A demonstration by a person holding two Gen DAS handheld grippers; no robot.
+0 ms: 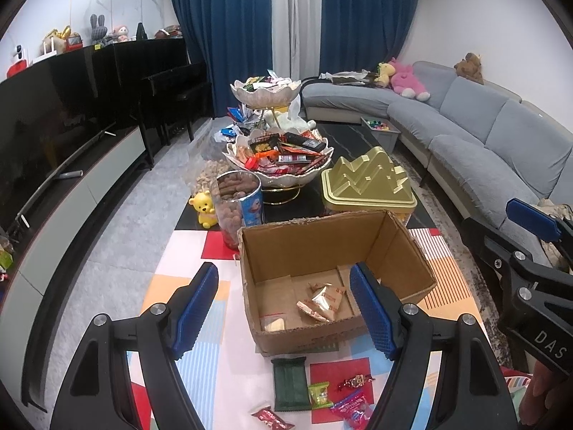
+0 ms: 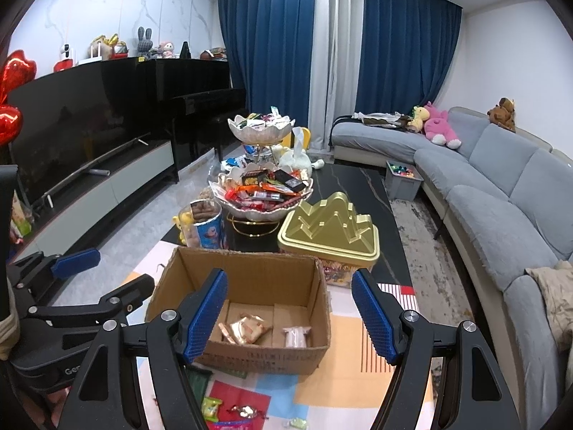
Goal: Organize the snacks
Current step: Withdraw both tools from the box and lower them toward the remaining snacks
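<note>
1. The step in hand looks like the gap between pick-ups: the left tool and the right tool both hover with their blue pads spread, pinching nothing.
2. The cardboard box sits on the bench straight ahead of both tools, open-topped, with a few gold-wrapped snacks on its floor.
3. Loose snacks lie on the bench below and nearer than the left tool: a dark green packet, a lime packet, a red wrapped sweet.
4. The next move likely calls for lowering one tool onto a loose snack, then pinching it.
</note>
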